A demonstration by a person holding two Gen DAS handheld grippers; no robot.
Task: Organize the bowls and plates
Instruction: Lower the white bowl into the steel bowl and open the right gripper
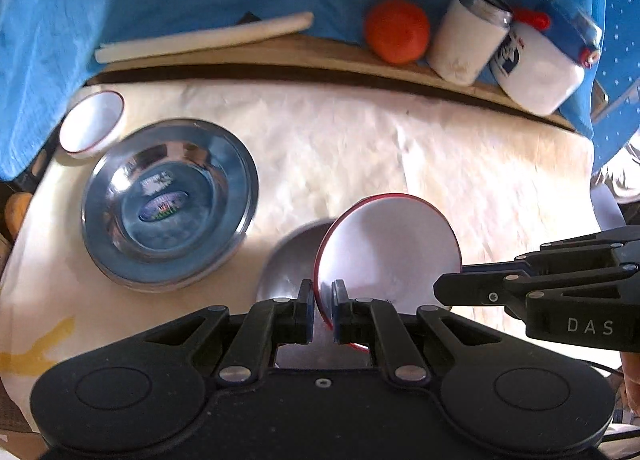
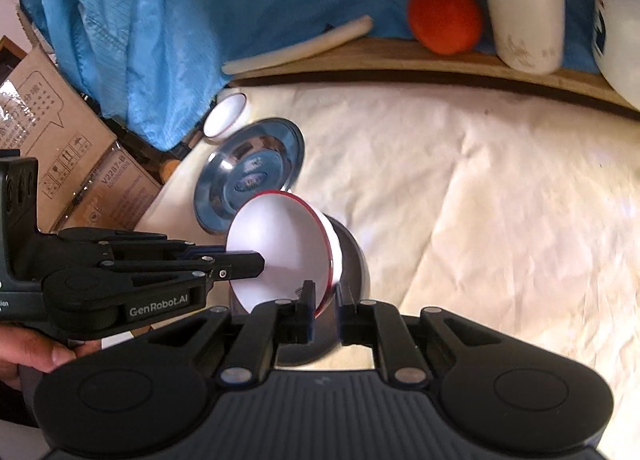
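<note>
Both grippers matte black – left gripper [image 1: 322,300] marked "GenRobot.AI", right gripper [image 2: 325,302] marked "DAS"; silver pivot pins behind the fingers.

place: home | signs: cloth-covered table [image 1: 400,148]; cardboard box [image 2: 72,148]; steel plates [image 1: 168,204]

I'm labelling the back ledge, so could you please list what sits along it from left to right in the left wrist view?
Along the ledge: white rolled tube → orange ball → white tumbler → white bottle with red cap.
</note>
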